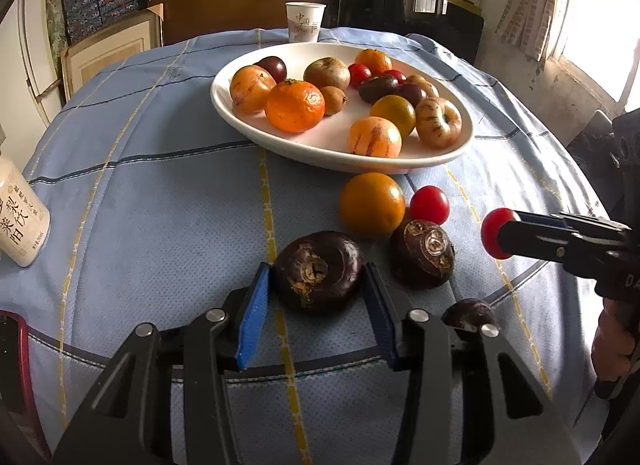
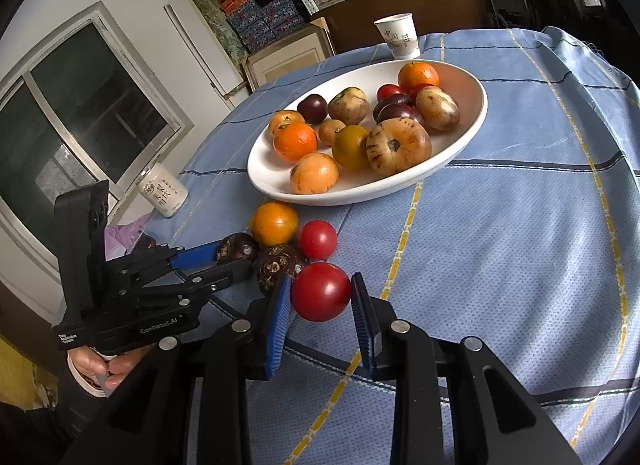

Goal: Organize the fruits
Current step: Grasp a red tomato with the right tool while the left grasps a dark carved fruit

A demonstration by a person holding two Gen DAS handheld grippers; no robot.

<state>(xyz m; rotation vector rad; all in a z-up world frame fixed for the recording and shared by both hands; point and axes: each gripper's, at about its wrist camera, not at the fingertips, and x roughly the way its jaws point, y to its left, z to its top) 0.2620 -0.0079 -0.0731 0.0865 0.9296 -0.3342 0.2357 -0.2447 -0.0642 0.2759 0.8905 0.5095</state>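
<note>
My left gripper (image 1: pixel 318 265) is shut on a dark water chestnut (image 1: pixel 318 271) that rests on the blue cloth, with a blue pad against each side. My right gripper (image 2: pixel 320 281) is shut on a red tomato (image 2: pixel 320 291); the left wrist view shows the same tomato (image 1: pixel 498 231) at the right. Between them on the cloth lie an orange (image 1: pixel 372 204), a smaller tomato (image 1: pixel 429 204) and a second chestnut (image 1: pixel 422 253). A third chestnut (image 1: pixel 470 315) is partly hidden behind my left gripper's finger. The white oval plate (image 1: pixel 320 157) behind holds several fruits.
A paper cup (image 1: pixel 305 21) stands behind the plate. A white bottle (image 1: pixel 22 217) stands at the table's left edge, and a red-edged phone (image 1: pixel 12 365) lies near the front left corner. Shelves and boxes fill the back wall.
</note>
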